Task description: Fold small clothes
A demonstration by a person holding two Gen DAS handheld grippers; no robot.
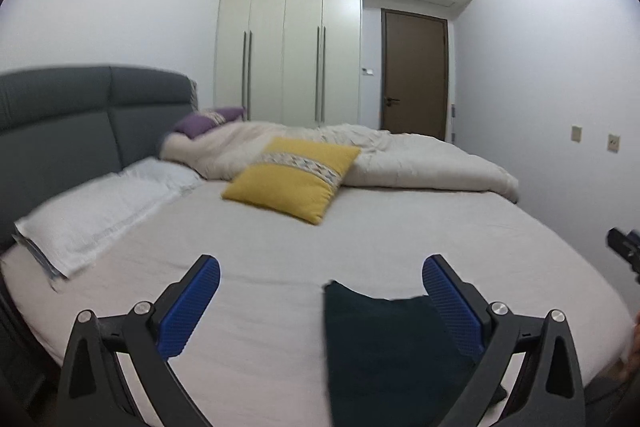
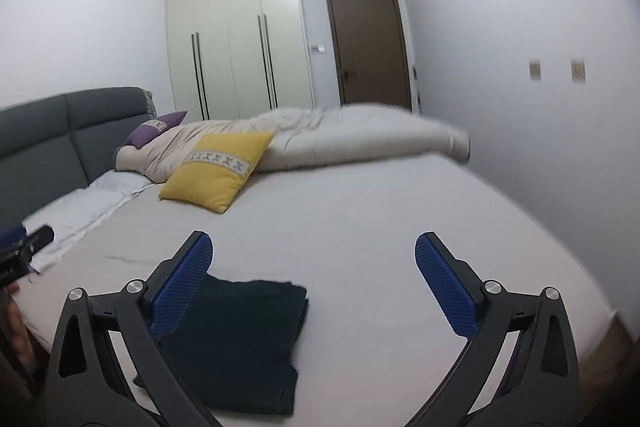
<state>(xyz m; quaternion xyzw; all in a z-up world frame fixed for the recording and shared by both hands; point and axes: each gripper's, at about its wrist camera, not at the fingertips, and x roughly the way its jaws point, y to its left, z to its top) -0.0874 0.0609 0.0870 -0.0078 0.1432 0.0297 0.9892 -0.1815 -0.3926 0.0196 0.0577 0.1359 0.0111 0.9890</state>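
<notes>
Blue ribbed pads on the left gripper [image 1: 321, 277] stand wide apart, nothing between them, in the left wrist view. Folded dark green fabric garment [image 1: 384, 351] lies flat on the pale grey bed sheet [image 1: 280, 259], under the right-hand finger [image 1: 452, 311]; whether they touch, cannot tell. Its long axis runs away from the camera toward the yellow square cushion with patterned band [image 1: 292, 179].

Right wrist view: right gripper [image 2: 313, 255] jaws wide apart, empty. Garment [image 2: 240, 343] sits low left, partly behind the left-hand finger [image 2: 180, 287], long axis near-to-far. Rolled cream duvet [image 2: 360, 131] beyond
</notes>
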